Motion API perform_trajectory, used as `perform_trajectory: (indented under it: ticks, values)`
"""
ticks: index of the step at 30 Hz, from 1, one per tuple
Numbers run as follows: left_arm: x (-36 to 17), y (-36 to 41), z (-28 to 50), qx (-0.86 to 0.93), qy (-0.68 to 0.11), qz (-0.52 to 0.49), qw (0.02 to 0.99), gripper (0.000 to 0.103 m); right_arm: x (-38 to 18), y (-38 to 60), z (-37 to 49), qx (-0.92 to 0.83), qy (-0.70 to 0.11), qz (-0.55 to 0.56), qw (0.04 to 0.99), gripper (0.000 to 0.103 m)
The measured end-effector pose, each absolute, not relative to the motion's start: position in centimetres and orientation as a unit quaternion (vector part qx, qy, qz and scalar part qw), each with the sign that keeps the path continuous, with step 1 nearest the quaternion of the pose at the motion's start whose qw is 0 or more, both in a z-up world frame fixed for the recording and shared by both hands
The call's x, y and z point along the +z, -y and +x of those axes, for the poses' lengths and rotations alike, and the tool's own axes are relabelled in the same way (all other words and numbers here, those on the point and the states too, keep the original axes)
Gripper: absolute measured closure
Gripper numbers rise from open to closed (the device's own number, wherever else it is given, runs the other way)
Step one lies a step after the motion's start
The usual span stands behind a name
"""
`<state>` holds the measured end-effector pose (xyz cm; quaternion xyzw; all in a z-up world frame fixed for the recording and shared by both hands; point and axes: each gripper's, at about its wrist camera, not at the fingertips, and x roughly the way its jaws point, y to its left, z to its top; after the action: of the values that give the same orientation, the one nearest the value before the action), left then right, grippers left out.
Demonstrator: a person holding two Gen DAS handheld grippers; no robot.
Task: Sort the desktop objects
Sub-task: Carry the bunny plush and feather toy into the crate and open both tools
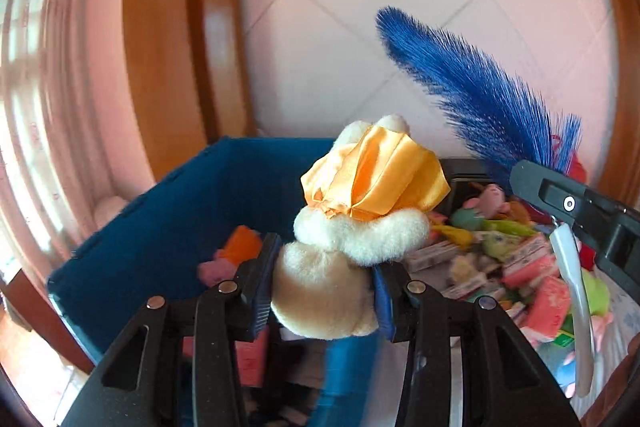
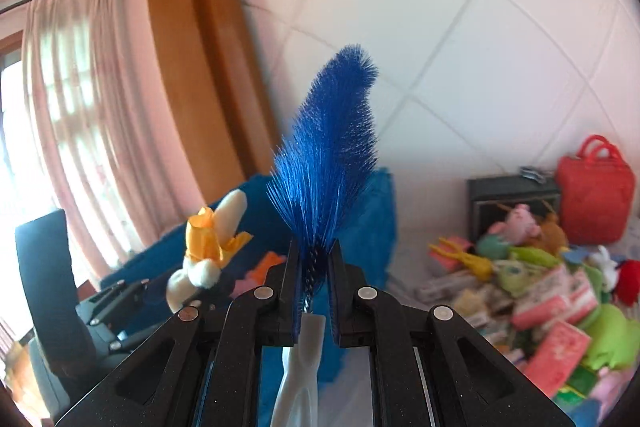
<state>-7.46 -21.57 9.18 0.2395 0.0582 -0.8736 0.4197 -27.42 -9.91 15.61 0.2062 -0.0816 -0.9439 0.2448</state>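
Blue brush [image 2: 332, 147] clamped in R tongs [image 2: 314, 291], plush toy [image 1: 340, 251] squeezed in L tongs [image 1: 324, 291]

No words or numbers could be read anywhere. The little boxes [image 2: 554, 307] in the heap to the right of the tool had print on them, but it was too small and blurry to make out.

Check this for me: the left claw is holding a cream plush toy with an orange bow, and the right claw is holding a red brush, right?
Not quite: the brush in the right claw has blue bristles, not red, as the right wrist view shows. The rest holds.
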Motion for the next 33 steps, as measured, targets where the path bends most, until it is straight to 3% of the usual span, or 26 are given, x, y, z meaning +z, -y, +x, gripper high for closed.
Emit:
perform_trajectory:
  ticks: [8, 18, 21, 23, 25, 31, 33]
  values:
    - [7.5, 32.1, -2.5, -0.844, -0.094, 0.302, 0.434, 0.062, 13.8, 24.4, -29.4, -0.931, 0.056, 0.281, 0.227, 0.092]
    - [6.4, 35.7, -0.1, -0.843, -0.123, 0.314, 0.42, 0.059, 12.5, 30.9, -30.0, -0.939, 0.017, 0.293, 0.182, 0.092]
    - [6.1, 36.7, 0.3, -0.835, -0.13, 0.323, 0.427, 0.052, 12.4, 31.5, -30.6, -0.947, 0.005, 0.283, 0.151, 0.072]
    - [6.2, 36.8, 0.7, -0.836, -0.137, 0.322, 0.422, 0.052, 12.5, 31.9, -30.6, -0.952, -0.01, 0.274, 0.136, 0.038]
    - [6.3, 37.2, 0.9, -0.837, -0.143, 0.317, 0.422, 0.05, 12.5, 32.1, -30.6, -0.954, -0.016, 0.272, 0.124, 0.021]
    - [6.5, 36.1, 1.4, -0.845, -0.145, 0.301, 0.417, 0.045, 12.4, 32.3, -30.4, -0.958, -0.038, 0.264, 0.109, 0.001]
    - [6.1, 36.2, 1.6, -0.845, -0.143, 0.297, 0.42, 0.045, 12.4, 32.3, -30.3, -0.958, -0.042, 0.262, 0.109, 0.0]
